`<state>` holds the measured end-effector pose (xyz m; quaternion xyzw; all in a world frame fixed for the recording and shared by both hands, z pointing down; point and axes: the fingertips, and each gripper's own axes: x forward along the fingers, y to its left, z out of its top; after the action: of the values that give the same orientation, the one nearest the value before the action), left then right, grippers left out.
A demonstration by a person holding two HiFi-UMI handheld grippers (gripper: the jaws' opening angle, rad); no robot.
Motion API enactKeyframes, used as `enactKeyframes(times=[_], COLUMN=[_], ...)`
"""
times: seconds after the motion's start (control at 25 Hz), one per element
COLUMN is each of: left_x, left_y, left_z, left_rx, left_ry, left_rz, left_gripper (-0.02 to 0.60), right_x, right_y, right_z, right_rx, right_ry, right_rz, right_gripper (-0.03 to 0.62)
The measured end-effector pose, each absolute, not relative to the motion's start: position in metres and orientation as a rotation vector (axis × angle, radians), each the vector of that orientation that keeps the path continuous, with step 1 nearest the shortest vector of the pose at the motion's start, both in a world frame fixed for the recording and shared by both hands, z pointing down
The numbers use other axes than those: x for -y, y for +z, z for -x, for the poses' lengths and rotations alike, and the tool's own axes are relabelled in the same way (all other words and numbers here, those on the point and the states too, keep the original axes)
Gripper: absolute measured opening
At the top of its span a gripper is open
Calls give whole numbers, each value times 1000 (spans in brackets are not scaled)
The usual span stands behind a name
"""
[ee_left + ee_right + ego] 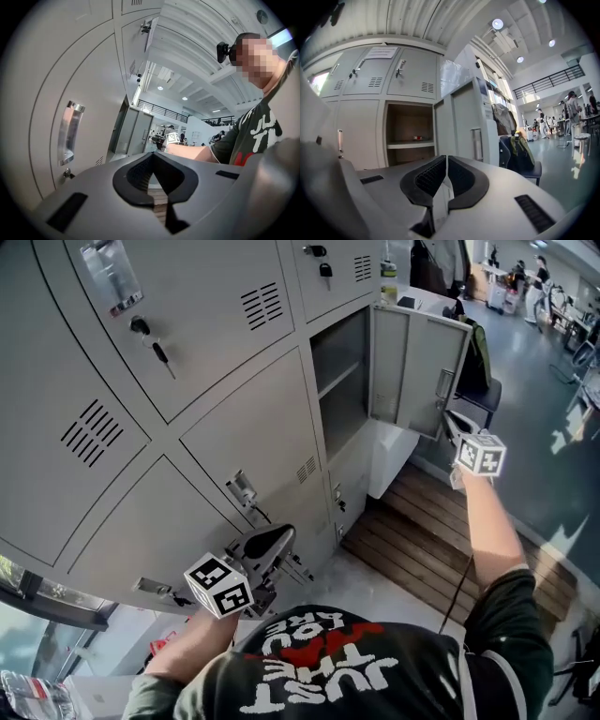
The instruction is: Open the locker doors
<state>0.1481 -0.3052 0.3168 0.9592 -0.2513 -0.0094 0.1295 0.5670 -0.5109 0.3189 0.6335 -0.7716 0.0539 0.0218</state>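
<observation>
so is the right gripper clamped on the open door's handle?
No: the right gripper has its jaws shut on nothing, with the open door and its handle standing clear ahead.

We see our gripper (446, 161) with jaws pressed together, empty. Ahead, one locker (405, 121) stands open, its door (461, 126) swung right, just beside a chair (529, 168).

My left gripper (152, 158) and right gripper (446, 160) are smooth light-grey shells with black ribbed pads (429, 176) at the jaws and dark slots on top. Each carries a white cube (217, 585) printed with black square markers. I wear a black short-sleeved T-shirt (356, 673) with white and red lettering, and a thin black cable (457, 592) runs beside my right arm.
</observation>
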Motion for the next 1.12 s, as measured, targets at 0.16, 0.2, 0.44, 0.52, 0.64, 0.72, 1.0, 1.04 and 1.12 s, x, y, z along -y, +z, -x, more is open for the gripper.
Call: enactKeyframes(times=[0.16, 0.2, 0.44, 0.52, 0.64, 0.72, 1.0, 1.04, 1.12], left_x=[311, 312, 317, 319, 321, 324, 331, 330, 329], left_y=[310, 309, 301, 300, 304, 306, 306, 305, 304], left_z=[-172, -179, -215, -224, -237, -244, -265, -267, -269], left_rx=[657, 637, 548, 545, 520, 515, 476, 471, 463], left_ry=[-45, -51, -67, -73, -60, -58, -107, -111, -122], left_rz=[-2818, -2829, -2879, -2879, -2898, -2894, -2870, -2870, -2865], left_gripper=[8, 8, 8, 8, 8, 8, 6, 5, 5], right_x=[451, 436, 356, 334, 305, 289, 259, 257, 253], right_y=[322, 325, 338, 341, 343, 347, 346, 346, 345], right_z=[-514, -504, -440, -424, -409, -408, -423, -425, -426], right_rx=[2500, 2519, 2604, 2598, 2598, 2581, 2510, 2505, 2499], right_ry=[190, 196, 260, 257, 283, 298, 302, 297, 291], right_rz=[-1868, -1846, -1737, -1713, -1689, -1697, -1764, -1766, -1767], right_gripper=[43, 43, 43, 43, 43, 43, 43, 43, 43])
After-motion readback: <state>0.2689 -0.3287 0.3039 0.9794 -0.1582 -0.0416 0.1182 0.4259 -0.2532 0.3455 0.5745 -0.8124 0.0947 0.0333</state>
